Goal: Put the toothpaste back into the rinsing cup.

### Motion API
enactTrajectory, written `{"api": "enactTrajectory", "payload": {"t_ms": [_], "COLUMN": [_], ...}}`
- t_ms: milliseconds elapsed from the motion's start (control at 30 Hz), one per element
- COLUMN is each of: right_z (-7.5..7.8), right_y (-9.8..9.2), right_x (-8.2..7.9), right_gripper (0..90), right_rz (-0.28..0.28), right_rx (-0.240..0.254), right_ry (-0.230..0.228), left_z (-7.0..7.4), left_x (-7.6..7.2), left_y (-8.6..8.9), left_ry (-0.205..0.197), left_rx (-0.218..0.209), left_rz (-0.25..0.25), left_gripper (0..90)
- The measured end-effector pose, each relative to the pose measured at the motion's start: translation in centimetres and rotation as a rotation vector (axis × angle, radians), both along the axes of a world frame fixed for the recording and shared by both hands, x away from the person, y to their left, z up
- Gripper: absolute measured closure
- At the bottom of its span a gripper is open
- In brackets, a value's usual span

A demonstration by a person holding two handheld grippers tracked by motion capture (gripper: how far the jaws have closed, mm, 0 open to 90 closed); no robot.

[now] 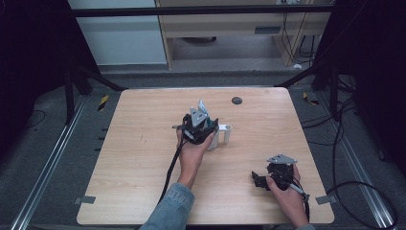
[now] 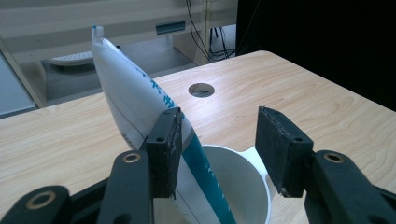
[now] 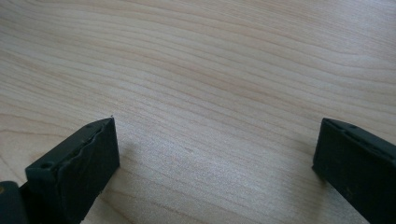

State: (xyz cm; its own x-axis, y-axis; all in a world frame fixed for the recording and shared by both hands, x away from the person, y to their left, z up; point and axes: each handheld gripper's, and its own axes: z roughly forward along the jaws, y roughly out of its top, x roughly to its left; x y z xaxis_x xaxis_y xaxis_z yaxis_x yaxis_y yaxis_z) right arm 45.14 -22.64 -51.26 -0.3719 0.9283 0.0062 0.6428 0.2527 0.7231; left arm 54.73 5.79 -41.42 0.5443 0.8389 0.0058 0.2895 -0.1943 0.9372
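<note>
— Left gripper [image 2: 217, 140], what do you make of it?

— Jaws parted over a white cup [image 2: 243, 186]. One pad lies against a white-and-teal tube [image 2: 140, 98], or just beside it; the other pad stands clear, with bare space between it and the tube. Nothing is clamped.

— And the tube itself?

— Standing in the cup, tilted, its crimped end pointing up and away from the hand, its lower end down inside the rim. From the high view the cup [image 1: 221, 135] sits near the middle of the wooden table [image 1: 143, 158], handle side toward the right, with the left gripper [image 1: 197, 125] right on top of it and the tube's tip [image 1: 202, 106] poking out behind the grey plate.

— The right gripper?

— Right gripper [image 3: 215, 163]: jaws spread wide, only bare wood grain between them. From above it rests low near the table's front right corner [image 1: 268, 177], well apart from the cup.

— Anything else on the table?

— A round dark hole [image 1: 236, 100] in the tabletop, beyond the cup. A cable trails back from each gripper toward the person. Past the table, a pale cabinet and hanging wires; details there are too dim to make out.
</note>
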Motion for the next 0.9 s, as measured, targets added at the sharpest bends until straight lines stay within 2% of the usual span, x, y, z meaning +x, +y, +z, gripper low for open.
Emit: {"api": "enactTrajectory", "payload": {"t_ms": [433,767,900], "right_z": [0.0,0.0,0.0], "right_y": [0.0,0.0,0.0], "right_x": [0.0,0.0,0.0], "right_gripper": [0.5,0.5,0.5], "right_rz": [0.000,0.000,0.000], "right_rx": [0.000,0.000,0.000], "right_ry": [0.000,0.000,0.000], "left_z": [0.5,1.1,1.1], "left_x": [-1.2,-2.2,-2.8], "left_y": [0.5,1.1,1.2], "left_ry": [-0.013,0.002,0.007], "left_rx": [0.003,0.026,0.058], "left_rz": [-0.023,-0.052,-0.083], "left_gripper": [44.3,38.4,36.4]}}
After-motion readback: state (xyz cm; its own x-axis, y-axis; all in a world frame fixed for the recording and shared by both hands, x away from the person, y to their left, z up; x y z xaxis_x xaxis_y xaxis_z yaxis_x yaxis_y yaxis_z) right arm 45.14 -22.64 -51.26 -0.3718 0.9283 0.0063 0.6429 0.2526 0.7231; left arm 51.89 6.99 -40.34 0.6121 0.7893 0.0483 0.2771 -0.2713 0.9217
